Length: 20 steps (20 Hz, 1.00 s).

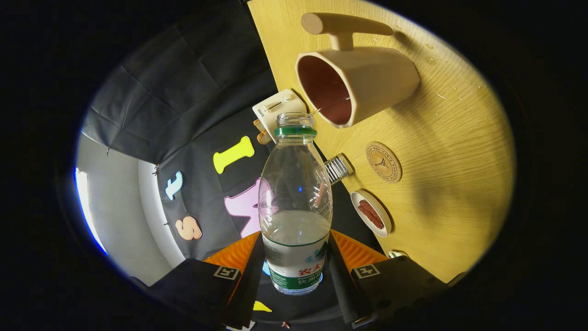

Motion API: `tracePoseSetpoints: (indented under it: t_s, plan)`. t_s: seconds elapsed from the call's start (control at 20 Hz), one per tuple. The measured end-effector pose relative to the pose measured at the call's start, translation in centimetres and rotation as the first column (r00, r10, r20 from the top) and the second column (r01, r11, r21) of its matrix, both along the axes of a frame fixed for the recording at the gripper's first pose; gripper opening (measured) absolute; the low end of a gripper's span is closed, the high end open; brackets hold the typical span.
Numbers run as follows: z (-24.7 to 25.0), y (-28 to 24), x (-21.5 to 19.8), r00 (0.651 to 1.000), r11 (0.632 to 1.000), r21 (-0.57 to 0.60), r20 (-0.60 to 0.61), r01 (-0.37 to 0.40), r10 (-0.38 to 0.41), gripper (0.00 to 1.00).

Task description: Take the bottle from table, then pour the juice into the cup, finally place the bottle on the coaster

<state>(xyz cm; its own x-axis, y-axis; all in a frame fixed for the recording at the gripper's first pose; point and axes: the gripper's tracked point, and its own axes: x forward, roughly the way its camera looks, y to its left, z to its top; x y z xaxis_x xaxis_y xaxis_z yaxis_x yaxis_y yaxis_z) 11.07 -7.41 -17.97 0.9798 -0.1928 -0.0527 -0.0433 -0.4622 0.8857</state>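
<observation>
Gripper view: jaws clamp clear plastic bottle (pixel 295 202).

We cannot see the bottle's (pixel 295 202) base — it sinks behind the gripper (pixel 296 264), whose fingers clamp its labelled sides. The bottle's neck covers part of a white box (pixel 275 110), and a small white thing (pixel 396 253) by the dish (pixel 371 213) is mostly hidden — we cannot name it.
</observation>
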Motion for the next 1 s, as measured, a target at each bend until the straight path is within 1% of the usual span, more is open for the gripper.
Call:
tracePoseSetpoints:
  t_s: [0.15, 0.25, 0.35, 0.5, 0.6, 0.65, 0.7, 0.75, 0.8, 0.9, 1.0]
  plan:
    - [-0.6, 0.6, 0.0, 0.999, 0.999, -0.036, -0.029, -0.023, 0.022, 0.74]
    - [0.0, 1.8, 0.2, 0.998, 0.993, -0.103, -0.037, -0.058, 0.054, 0.74]
    - [0.4, 2.7, 0.5, 0.995, 0.979, -0.181, -0.049, -0.096, 0.089, 0.74]
    - [1.1, 3.6, 0.8, 0.989, 0.934, -0.327, -0.072, -0.143, 0.126, 0.74]
    - [1.7, 4.0, 1.2, 0.986, 0.889, -0.427, -0.097, -0.165, 0.136, 0.74]
    - [1.7, 4.1, 1.2, 0.983, 0.854, -0.487, -0.121, -0.182, 0.14, 0.74]
    - [2.0, 4.7, 1.3, 0.979, 0.808, -0.554, -0.141, -0.199, 0.145, 0.74]
    - [2.0, 4.9, 1.4, 0.975, 0.753, -0.62, -0.166, -0.22, 0.148, 0.74]
    - [2.1, 5.2, 1.5, 0.97, 0.686, -0.687, -0.193, -0.241, 0.147, 0.74]
    - [2.7, 5.7, 1.6, 0.963, 0.535, -0.8, -0.235, -0.27, 0.134, 0.74]
    - [3.9, 5.5, 2.3, 0.957, 0.367, -0.885, -0.276, -0.287, 0.084, 0.74]
